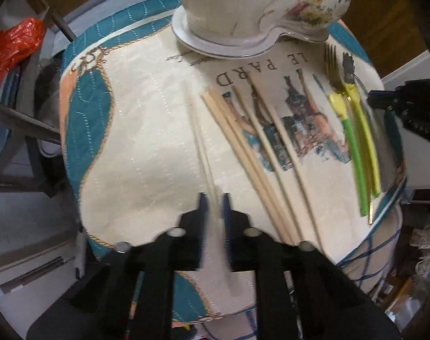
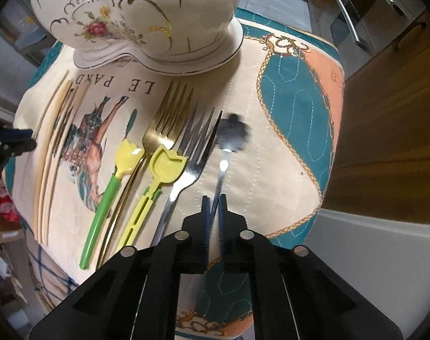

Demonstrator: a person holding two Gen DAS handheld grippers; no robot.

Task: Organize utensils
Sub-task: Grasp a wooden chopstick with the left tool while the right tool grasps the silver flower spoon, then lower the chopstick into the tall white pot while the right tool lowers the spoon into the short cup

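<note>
Left tongs (image 1: 214, 198) nearly closed on one pale chopstick (image 1: 203, 153), blurry. Four more chopsticks (image 1: 252, 153) lie right of it. Then two plastic picks (image 2: 101, 198), gold fork (image 2: 161, 124), silver fork (image 2: 195, 141). Right tongs (image 2: 214, 199) pinch flower-head spoon (image 2: 232, 136). Porcelain tureen (image 2: 147, 19) stands behind on tabletop (image 2: 271, 153).

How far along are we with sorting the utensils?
Done: chopsticks grouped together; forks and yellow tulip picks grouped beside them. In hand: left gripper on a pale chopstick, right gripper on a flower-headed metal utensil. Left: placing both.
</note>
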